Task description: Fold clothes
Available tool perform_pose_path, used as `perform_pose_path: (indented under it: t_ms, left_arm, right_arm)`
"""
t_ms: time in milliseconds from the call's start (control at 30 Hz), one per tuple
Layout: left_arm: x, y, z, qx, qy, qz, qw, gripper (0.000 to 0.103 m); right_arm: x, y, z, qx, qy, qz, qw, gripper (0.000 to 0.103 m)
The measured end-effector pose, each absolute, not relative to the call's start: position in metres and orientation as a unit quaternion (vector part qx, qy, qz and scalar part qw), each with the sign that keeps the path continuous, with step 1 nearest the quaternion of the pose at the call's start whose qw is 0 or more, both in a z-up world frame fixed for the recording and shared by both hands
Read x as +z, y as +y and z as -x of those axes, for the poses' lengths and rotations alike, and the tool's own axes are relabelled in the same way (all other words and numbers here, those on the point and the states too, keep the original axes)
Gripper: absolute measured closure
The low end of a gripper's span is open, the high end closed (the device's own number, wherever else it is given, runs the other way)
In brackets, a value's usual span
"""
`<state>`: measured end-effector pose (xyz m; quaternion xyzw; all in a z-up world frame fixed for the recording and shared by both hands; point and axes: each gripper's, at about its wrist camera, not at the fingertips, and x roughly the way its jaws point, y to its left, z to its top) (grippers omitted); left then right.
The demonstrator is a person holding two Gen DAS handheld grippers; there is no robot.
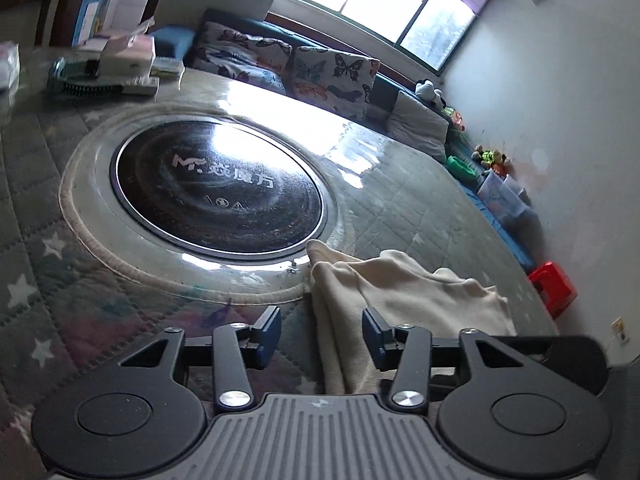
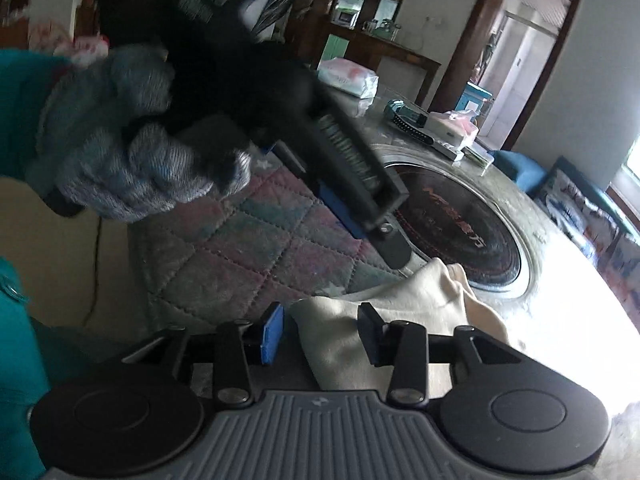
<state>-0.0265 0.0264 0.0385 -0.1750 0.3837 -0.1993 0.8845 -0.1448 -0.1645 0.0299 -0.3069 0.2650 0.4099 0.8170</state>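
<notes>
Cream garment [image 1: 400, 300] bunched on the quilted table cover [image 1: 60, 216], just beside the rim of the round black cooktop [image 1: 220, 184] set into the table. Lying in loose folds, one corner lapping onto the pale ring around the cooktop; no crisp crease or squared edge visible anywhere. Judged from that: folding barely begun or mid-way at most, with smoothing and the final folds left to do.

Left gripper [image 1: 322, 332] part open, blue pads apart, cloth running up between the jaws but not pinched. Same tool seen from the right wrist view, clasped in a grey knitted glove [image 2: 120, 152], hovering over the quilt above the garment's far corner.

Right gripper [image 2: 322, 330] likewise part open, pads clear of the fabric, cream cloth [image 2: 400, 308] lying between and beyond the jaws. Nothing gripped by either tool.

Writing: on the cooktop glass, a pale logo reading roughly "MF" followed by Chinese characters, too glare-washed to spell out with confidence; small warning symbols beneath. Boxes and packets [image 1: 120, 56] at the table's far edge carrying print too small to read.
</notes>
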Motion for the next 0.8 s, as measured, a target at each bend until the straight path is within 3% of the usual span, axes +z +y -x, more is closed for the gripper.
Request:
perform_pose_path:
  t_ms: [100, 233, 300, 533, 800]
  left_arm:
    - [0.035, 0.025, 0.022, -0.2, 0.395, 0.194, 0.875, 0.047]
    - [0.032, 0.024, 0.015, -0.192, 0.409, 0.22, 0.864, 0.045]
    - [0.03, 0.024, 0.012, -0.188, 0.415, 0.239, 0.857, 0.044]
    - [0.025, 0.022, 0.0, -0.178, 0.434, 0.306, 0.828, 0.034]
    - [0.019, 0.016, -0.008, -0.161, 0.454, 0.36, 0.799, 0.034]
  right_arm:
    - [0.024, -0.159, 0.144, 0.395, 0.271, 0.313, 0.82, 0.065]
    - [0.03, -0.164, 0.141, 0.383, 0.273, 0.284, 0.835, 0.088]
    - [0.035, -0.17, 0.138, 0.381, 0.276, 0.259, 0.844, 0.09]
    - [0.053, -0.188, 0.132, 0.379, 0.272, 0.203, 0.861, 0.092]
    - [0.066, -0.207, 0.13, 0.379, 0.262, 0.17, 0.871, 0.092]
